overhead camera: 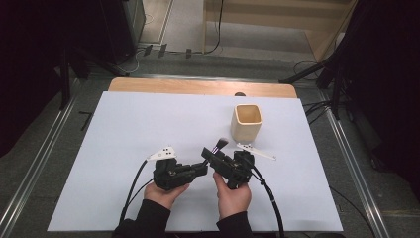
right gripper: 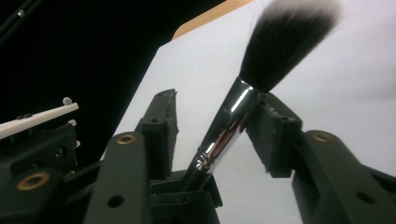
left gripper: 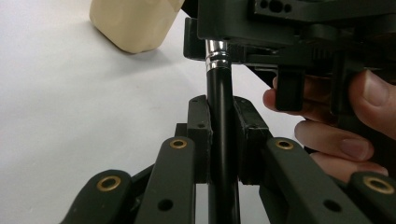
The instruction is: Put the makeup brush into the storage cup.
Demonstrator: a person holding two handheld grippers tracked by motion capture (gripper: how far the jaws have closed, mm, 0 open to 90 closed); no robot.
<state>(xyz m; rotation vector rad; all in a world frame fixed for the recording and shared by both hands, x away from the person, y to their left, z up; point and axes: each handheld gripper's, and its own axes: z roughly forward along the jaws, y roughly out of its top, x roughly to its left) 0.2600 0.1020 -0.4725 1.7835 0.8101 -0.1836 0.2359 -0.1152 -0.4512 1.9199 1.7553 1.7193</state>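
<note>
Handover above the tabletop: your left claw clamps the brush by its black handle, while your right claw, half-open, straddles the ferrule. Close squarely on the metal before the left lets go, then carry it to the cup.

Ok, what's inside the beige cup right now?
The high view looks down into the beige cup: pale inner walls, with nothing sticking out. Its bottom is hidden by the near wall. The makeup brush is outside it, handle clamped in the left gripper.
</note>
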